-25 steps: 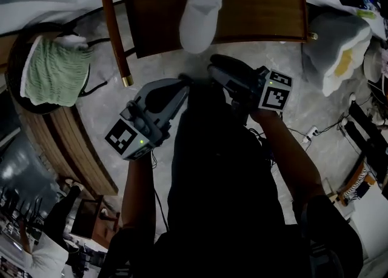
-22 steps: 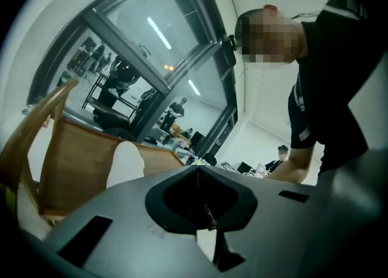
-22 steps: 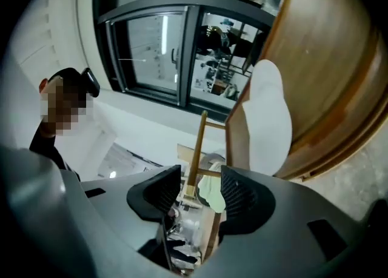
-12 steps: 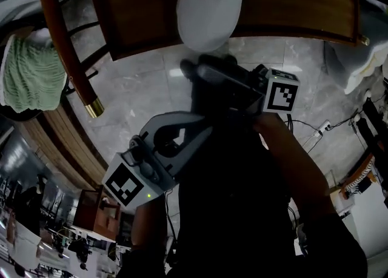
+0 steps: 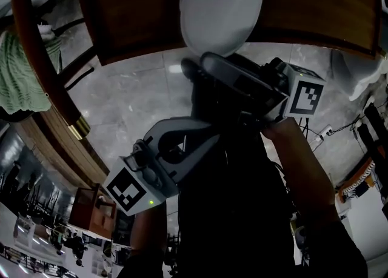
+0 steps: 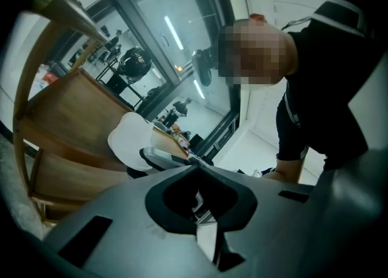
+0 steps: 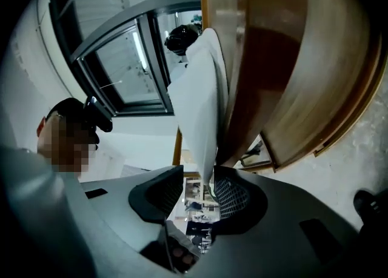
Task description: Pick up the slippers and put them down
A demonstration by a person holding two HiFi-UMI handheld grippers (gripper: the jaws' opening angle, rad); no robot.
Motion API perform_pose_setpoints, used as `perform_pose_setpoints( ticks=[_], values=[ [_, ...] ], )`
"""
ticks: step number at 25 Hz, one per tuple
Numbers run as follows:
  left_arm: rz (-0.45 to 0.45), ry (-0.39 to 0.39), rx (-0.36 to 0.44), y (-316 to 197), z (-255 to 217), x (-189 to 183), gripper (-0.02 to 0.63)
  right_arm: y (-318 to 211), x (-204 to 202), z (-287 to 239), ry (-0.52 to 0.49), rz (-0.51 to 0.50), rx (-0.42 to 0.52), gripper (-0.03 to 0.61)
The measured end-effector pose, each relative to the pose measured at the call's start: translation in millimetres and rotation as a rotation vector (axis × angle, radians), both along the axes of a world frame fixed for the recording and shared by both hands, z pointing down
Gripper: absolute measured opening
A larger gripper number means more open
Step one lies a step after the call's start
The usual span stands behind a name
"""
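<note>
Leftmost, bare marble floor [image 5: 121, 98] lay open below the front edge of the one chair seat [image 5: 130, 22]. My left gripper [image 5: 206, 131] hung over it, jaws pinched together, empty. One slipper [image 5: 221, 10] overhung that edge, its toe between the wide jaws of my right gripper [image 7: 200, 191], which had just eased inward, not pinching.

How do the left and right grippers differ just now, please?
The left gripper has its jaws together with nothing between them. The right gripper has them apart, having just closed a little, with the edge of the slipper between them. The left gripper hangs back from the chair. The right gripper is up at the seat's edge. Both carry a marker cube.
</note>
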State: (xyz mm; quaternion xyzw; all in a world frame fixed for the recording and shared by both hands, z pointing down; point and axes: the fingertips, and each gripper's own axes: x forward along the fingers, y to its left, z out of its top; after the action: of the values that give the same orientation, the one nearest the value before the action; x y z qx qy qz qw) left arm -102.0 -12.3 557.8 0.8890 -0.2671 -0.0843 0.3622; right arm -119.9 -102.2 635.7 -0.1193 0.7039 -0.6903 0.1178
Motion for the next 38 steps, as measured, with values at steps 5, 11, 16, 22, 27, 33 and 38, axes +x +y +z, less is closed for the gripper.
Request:
perform_pose_setpoints(
  ticks=[5, 11, 16, 22, 27, 33, 38],
  values=[
    [-0.018, -0.008, 0.007, -6.3, 1.7, -1.8, 0.012, -2.3, 2.7, 3.9, 0.017, -0.011, 0.005, 0.074],
    [-0.025, -0.004, 0.018, -11.4, -8.7, 6.8, 0.012, -5.3, 3.1, -5.4, 0.016, -0.023, 0.031, 0.056],
    [-0.037, -0.019, 0.022, -9.5, -7.8, 2.1, 0.012, -2.5, 4.9, -8.2, 0.061, -0.034, 0.088, 0.054],
    [-0.042, -0.052, 0.082, -13.3, -40.8, -2.9, 0.012, -11.0, 20.7, -50.3, 0.124, -0.043, 0.280, 0.053],
    [-0.064, -0.093, 0.200, -33.0, -105.6, -14.4, 0.012, -26.5, 30.2, -128.3, 0.177, -0.058, 0.541, 0.052],
    [-0.087, -0.125, 0.313, -32.8, -231.6, -9.8, 0.012, -9.1, 51.7, -259.5, 0.211, -0.045, 0.771, 0.051],
    [-0.066, -0.160, 0.483, -52.9, -327.3, -1.6, 0.012, -18.2, 64.4, -365.5, 0.211, -0.010, 0.992, 0.048]
  ],
)
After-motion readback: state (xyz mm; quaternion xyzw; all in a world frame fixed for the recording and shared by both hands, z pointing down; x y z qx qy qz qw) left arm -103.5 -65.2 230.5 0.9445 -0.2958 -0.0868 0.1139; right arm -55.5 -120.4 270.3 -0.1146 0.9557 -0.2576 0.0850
